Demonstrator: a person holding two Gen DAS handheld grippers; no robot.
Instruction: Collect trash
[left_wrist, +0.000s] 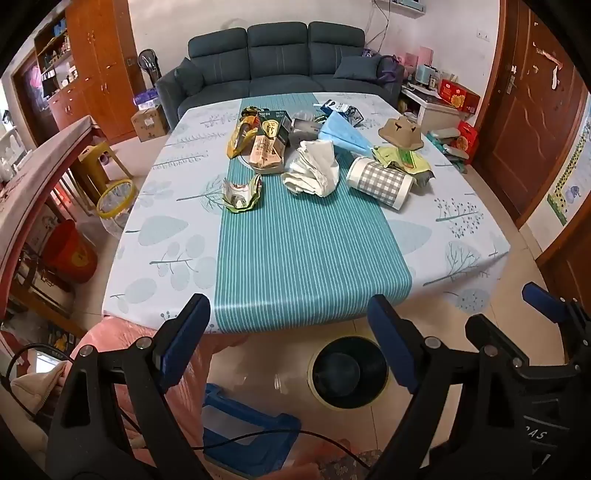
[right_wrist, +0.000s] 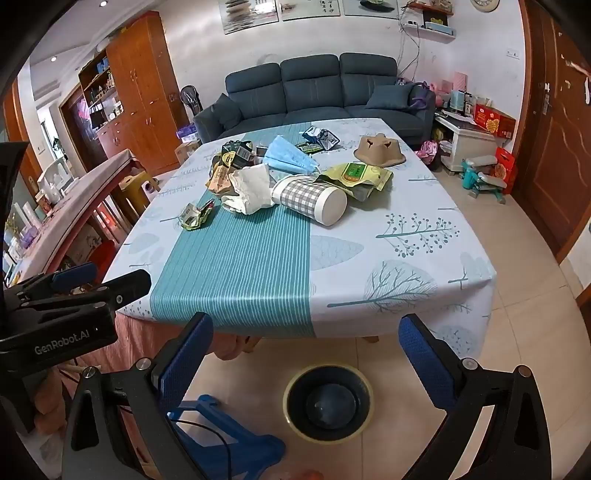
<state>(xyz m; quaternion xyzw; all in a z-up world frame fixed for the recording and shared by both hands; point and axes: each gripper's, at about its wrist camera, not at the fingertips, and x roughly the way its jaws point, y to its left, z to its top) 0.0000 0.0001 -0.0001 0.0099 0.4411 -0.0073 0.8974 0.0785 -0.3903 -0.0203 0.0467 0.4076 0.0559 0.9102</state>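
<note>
**Inspector:** Count what lies on the table (left_wrist: 461, 236).

**Me:** One checked paper cup (left_wrist: 380, 181) on its side. One crumpled white tissue (left_wrist: 316, 170). One blue face mask (left_wrist: 343, 133). One flattened brown pulp tray (left_wrist: 400, 132). One yellow-green wrapper (left_wrist: 406, 160) just behind the cup. One small crushed wrapper (left_wrist: 242, 194), lying apart on the striped runner nearer the left edge. At the far left of the pile a cluster of snack packets (left_wrist: 260, 136); they overlap, so I cannot give their number. Another dark packet (right_wrist: 320, 137) sits at the far end.

**Inspector:** And off the table?

**Me:** One dark waste bin (right_wrist: 328, 402) on the floor, one blue stool (right_wrist: 225, 435) beside it.

**Inspector:** State of your claws?

**Me:** Two. My left gripper (left_wrist: 288, 332) is spread wide, nothing between the blue pads. My right gripper (right_wrist: 306, 350) likewise, spread fully and empty.

**Inspector:** Where is the trash relative to them?

**Me:** Well apart. All of it lies across the middle and far half of the table, ahead of both claws. Both hang short of the near table edge, tilted down, with the bin on the floor between their fingers in both views
</note>
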